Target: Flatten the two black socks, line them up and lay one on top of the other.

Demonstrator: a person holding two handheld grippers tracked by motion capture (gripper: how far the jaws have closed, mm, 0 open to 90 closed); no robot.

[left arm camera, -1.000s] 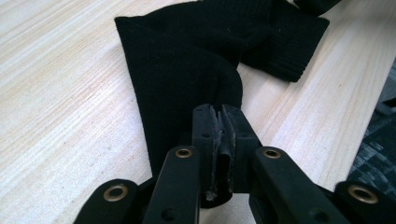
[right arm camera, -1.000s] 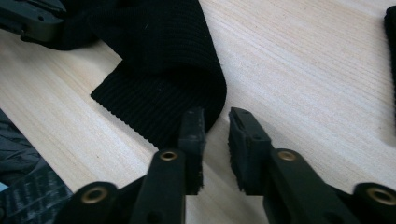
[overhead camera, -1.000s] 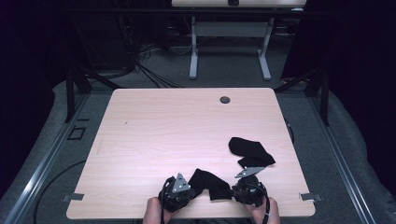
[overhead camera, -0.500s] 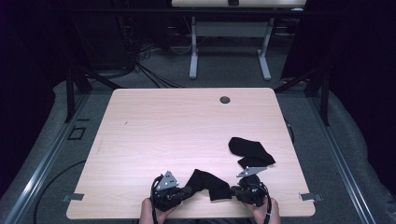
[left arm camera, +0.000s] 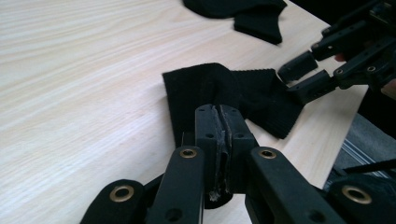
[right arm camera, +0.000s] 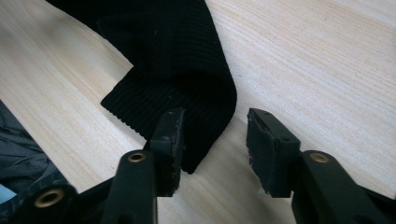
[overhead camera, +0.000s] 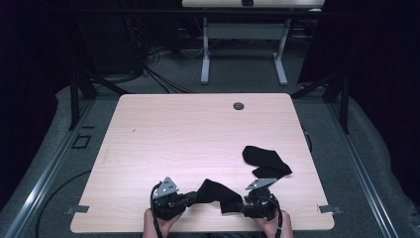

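Observation:
A black sock [overhead camera: 218, 193] lies near the table's front edge between my two grippers. My left gripper [overhead camera: 194, 198] is shut on its left end; in the left gripper view the jaws are pinched together on the black sock [left arm camera: 205, 88]. My right gripper [overhead camera: 241, 207] is at the sock's right end. In the right gripper view it [right arm camera: 215, 140] is open, with the folded ribbed cuff [right arm camera: 177, 56] reaching into the gap beside the left finger [right arm camera: 168, 140]. The left gripper view also shows the right gripper [left arm camera: 303, 77] open at the sock's far edge.
A second black sock [overhead camera: 265, 161] lies crumpled on the right of the light wooden table [overhead camera: 188, 134], just behind my right gripper. A round cable hole [overhead camera: 238, 105] sits near the far edge. The table's front edge is right beside both hands.
My left gripper has shifted a little to the left, drawing the sock out with it. The right gripper has hardly moved.

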